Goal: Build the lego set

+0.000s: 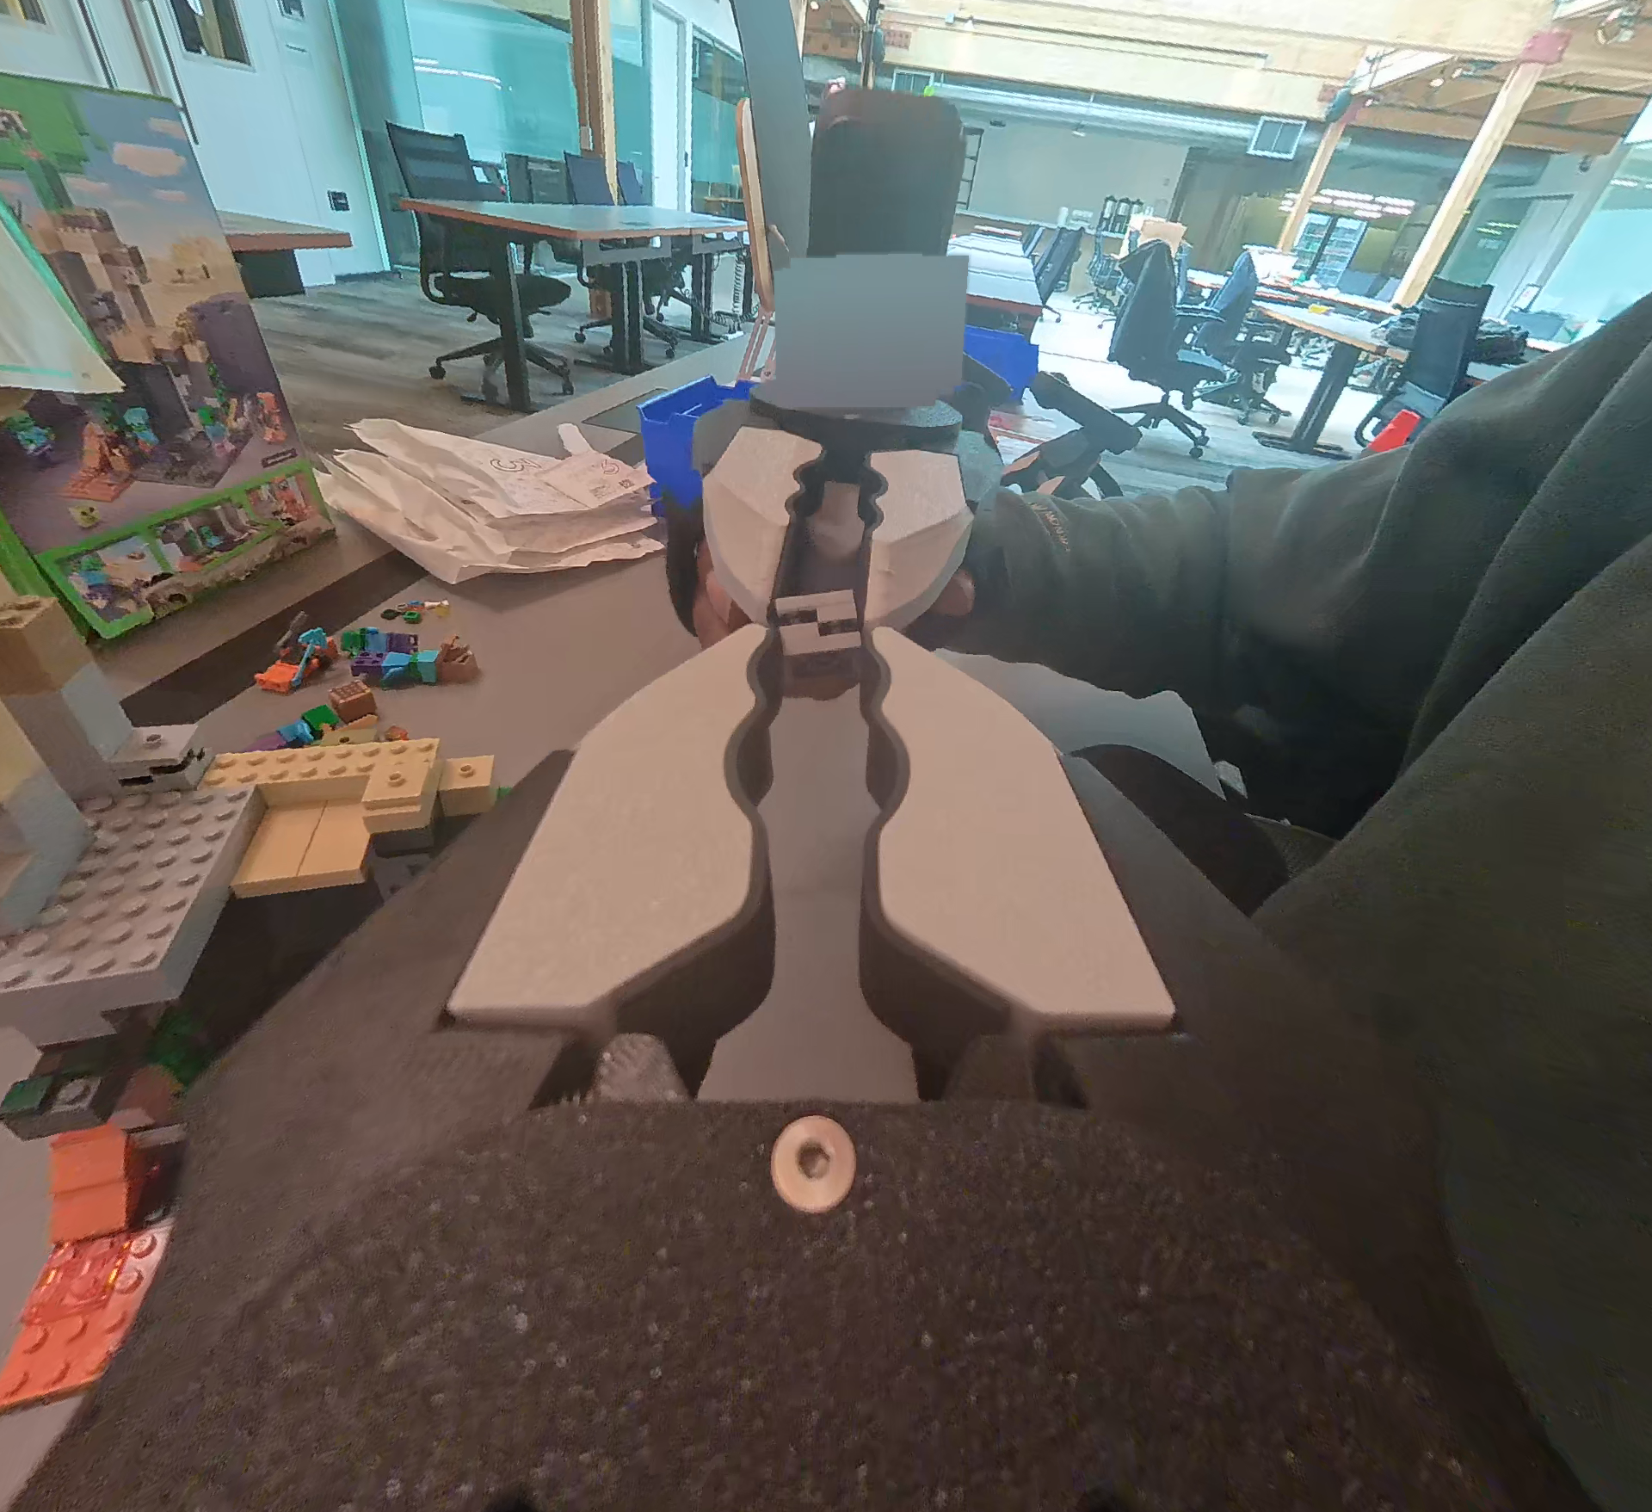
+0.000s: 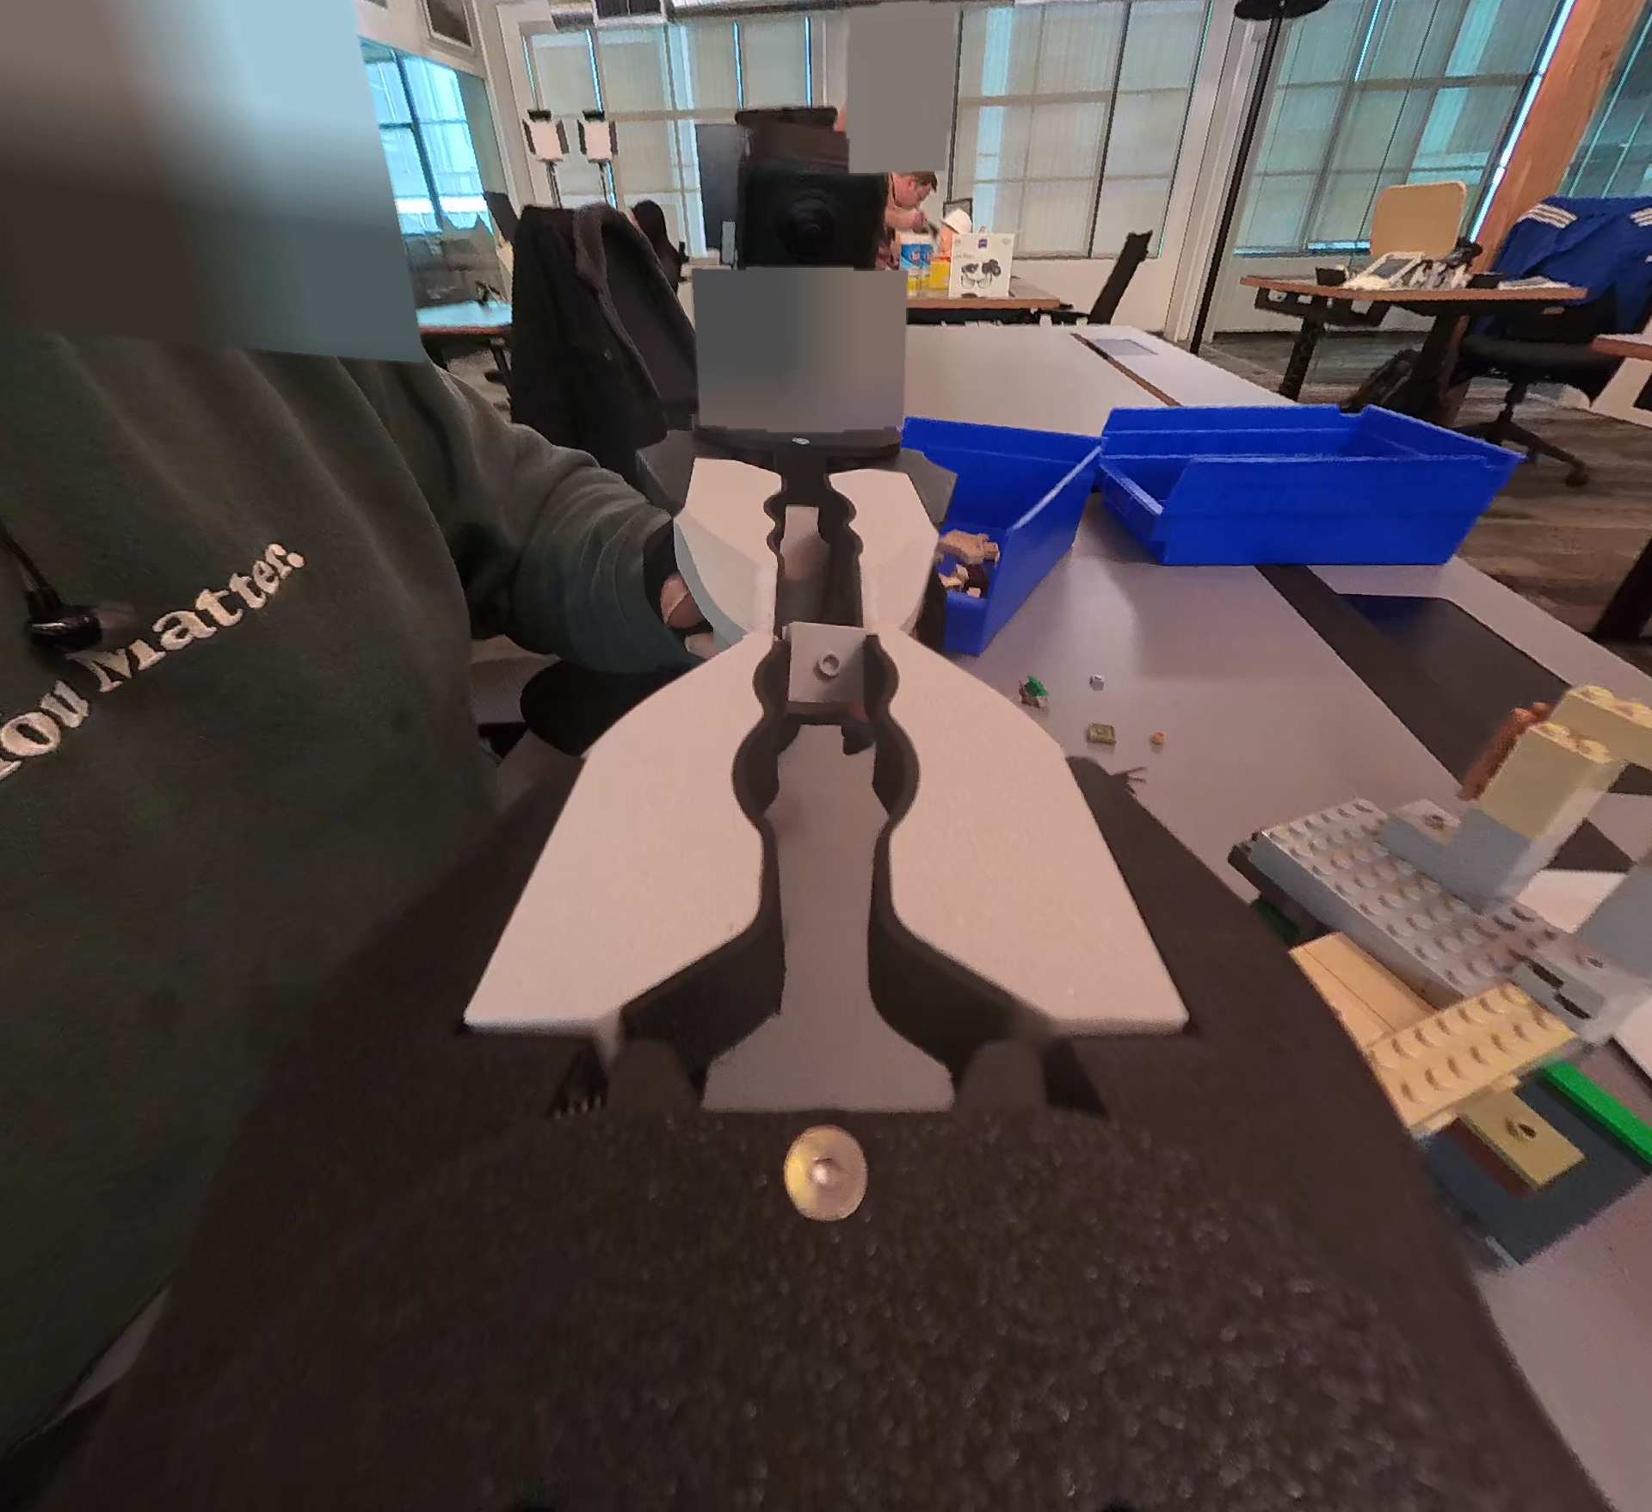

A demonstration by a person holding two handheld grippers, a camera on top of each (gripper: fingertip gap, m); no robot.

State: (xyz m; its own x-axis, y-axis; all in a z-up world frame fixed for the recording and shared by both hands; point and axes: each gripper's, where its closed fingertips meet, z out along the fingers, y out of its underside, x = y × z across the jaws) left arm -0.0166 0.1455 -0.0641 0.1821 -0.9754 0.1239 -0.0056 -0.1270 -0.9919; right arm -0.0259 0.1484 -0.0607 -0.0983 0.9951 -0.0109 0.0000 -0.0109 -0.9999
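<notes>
As you held the two grippers tip to tip above the counter (image 2: 1207,646), your left gripper (image 1: 818,655) had its jaws clenched on a small black-and-white lego piece (image 1: 812,636), and your right gripper (image 2: 824,678) had its jaws clenched on a grey studded piece (image 2: 824,672). The partly built model (image 1: 134,852) stood on the counter beside them; farther off lay loose bricks (image 1: 384,660) and blue bins (image 2: 1296,486).

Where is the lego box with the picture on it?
In the left wrist view, the lego box stands at the far left of the table, beside the white paper bags.
</notes>
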